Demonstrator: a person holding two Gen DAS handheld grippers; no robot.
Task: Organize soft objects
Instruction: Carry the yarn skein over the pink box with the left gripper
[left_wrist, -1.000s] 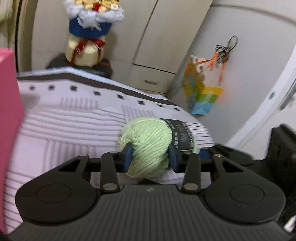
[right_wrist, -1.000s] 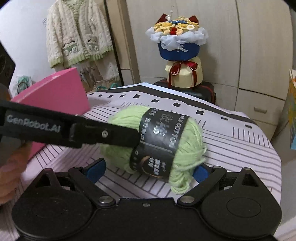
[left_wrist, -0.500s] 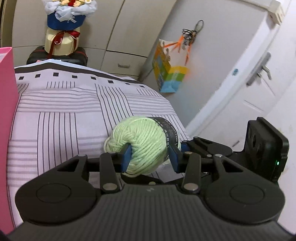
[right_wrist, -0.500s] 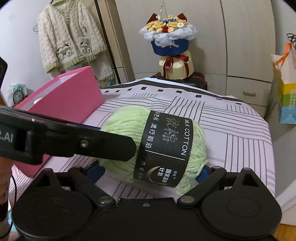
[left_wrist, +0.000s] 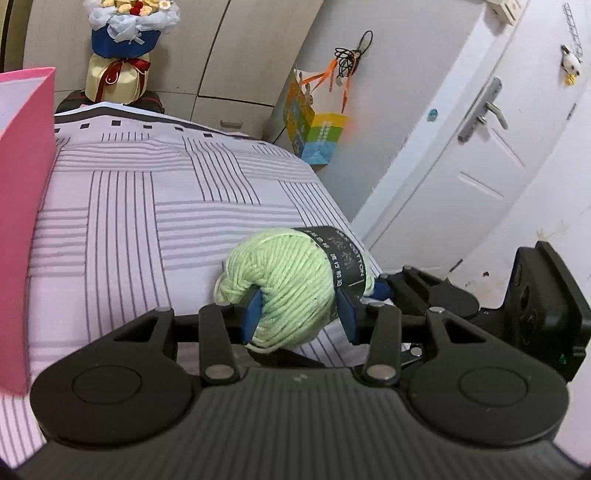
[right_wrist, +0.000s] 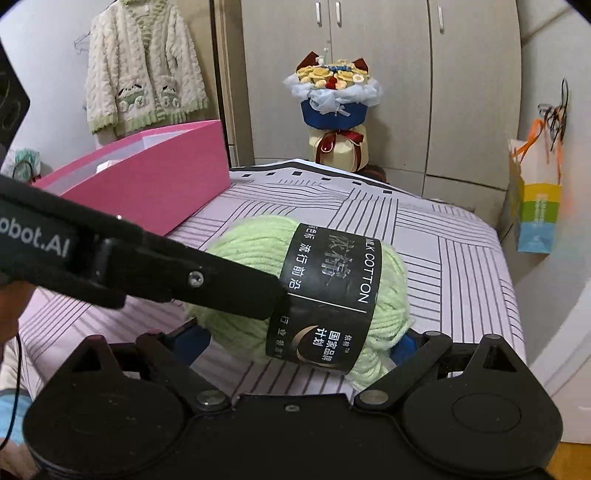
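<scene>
A light green yarn ball (left_wrist: 284, 284) with a black paper label (right_wrist: 325, 291) is held above the striped bed. My left gripper (left_wrist: 299, 314) is shut on one end of it, blue pads pressed into the yarn. My right gripper (right_wrist: 299, 341) has its jaws spread wide, one on each side of the ball's ends; the ball hides whether the pads touch it. In the right wrist view the left gripper's arm (right_wrist: 147, 266) reaches in from the left to the ball. A pink box (right_wrist: 147, 181) stands open on the bed's left side.
The bed (left_wrist: 147, 206) has a pale purple striped cover. A bouquet (right_wrist: 334, 110) stands beyond its far end before wardrobe doors. A colourful gift bag (right_wrist: 535, 206) hangs at the right. A white door (left_wrist: 480, 155) is right of the bed. A knitted cardigan (right_wrist: 140, 70) hangs at the left.
Both grippers and the yarn ball have pulled back toward the near right edge of the bed and risen. The left grip on the ball has held.
</scene>
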